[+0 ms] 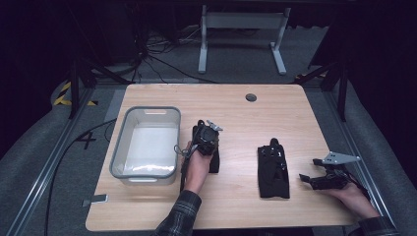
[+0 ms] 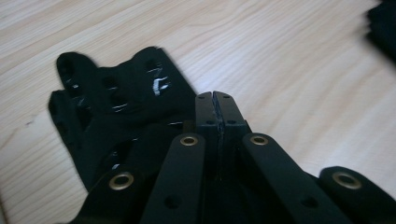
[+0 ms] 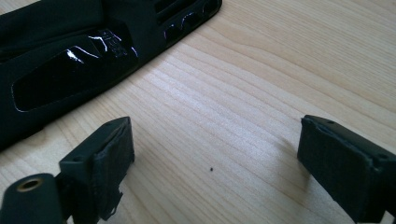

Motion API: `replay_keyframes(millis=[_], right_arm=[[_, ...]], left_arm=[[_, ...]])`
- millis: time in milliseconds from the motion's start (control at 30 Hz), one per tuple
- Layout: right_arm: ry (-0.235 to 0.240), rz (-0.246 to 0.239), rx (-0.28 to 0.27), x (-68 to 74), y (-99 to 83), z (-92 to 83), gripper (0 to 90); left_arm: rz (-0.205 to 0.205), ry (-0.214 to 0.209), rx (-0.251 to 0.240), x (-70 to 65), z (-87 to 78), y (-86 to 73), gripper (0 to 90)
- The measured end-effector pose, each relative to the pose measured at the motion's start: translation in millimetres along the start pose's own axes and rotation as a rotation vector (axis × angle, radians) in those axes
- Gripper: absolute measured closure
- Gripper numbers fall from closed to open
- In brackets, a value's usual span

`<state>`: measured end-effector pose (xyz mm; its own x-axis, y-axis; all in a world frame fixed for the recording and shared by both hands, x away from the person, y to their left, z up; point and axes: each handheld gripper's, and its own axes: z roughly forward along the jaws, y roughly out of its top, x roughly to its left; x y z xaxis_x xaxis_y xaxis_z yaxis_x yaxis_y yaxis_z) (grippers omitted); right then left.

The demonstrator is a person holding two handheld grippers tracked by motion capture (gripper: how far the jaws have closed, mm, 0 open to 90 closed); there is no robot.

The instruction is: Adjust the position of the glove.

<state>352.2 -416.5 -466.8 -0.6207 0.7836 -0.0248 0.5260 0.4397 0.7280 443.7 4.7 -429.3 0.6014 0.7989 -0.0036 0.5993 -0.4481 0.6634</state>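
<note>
Evidently black glove (image 2: 116, 107) lies flat, glossy-patched.

You have a grey plastic tub (image 1: 145, 143) standing on the left part of the wooden table (image 1: 236, 105), with its pale bottom bare. Beyond the tub and to its right, near the table's far edge, a small round hole (image 1: 251, 97) sits in the wood. In front of the tub, a small grey tag (image 1: 96, 199) sticks out by the table's near left corner. Behind the tub, past the table, you see a white frame (image 1: 241, 34) standing on the grey floor, with dark cables (image 1: 152, 51) running nearby.
</note>
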Motion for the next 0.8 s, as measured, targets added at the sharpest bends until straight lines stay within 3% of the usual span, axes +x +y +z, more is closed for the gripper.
replay_keyframes(millis=[67, 267, 367, 600, 800], right_arm=[[0.001, -0.001, -0.001, -0.1, 0.0, 0.1, 11.2], [0.002, 0.000, 0.001, 0.1, 0.5, 0.7, 10.6], [0.002, -0.001, 0.001, 0.1, 0.6, 0.9, 10.4], [0.003, -0.002, 0.002, 0.1, 0.8, 1.1, 10.0], [0.004, -0.002, 0.006, 0.2, 1.3, 1.5, 9.5]], left_arm=[[-0.013, 0.005, 0.012, 2.8, 6.1, -0.6, 89.9], [0.003, -0.008, 0.080, 1.5, 21.8, -5.1, 89.9], [0.015, -0.010, 0.083, 0.1, 22.6, -5.4, 90.0], [0.039, -0.059, 0.078, -9.0, 21.9, -6.7, 90.0], [0.072, -0.132, 0.072, -27.0, 22.6, -6.8, 90.0]])
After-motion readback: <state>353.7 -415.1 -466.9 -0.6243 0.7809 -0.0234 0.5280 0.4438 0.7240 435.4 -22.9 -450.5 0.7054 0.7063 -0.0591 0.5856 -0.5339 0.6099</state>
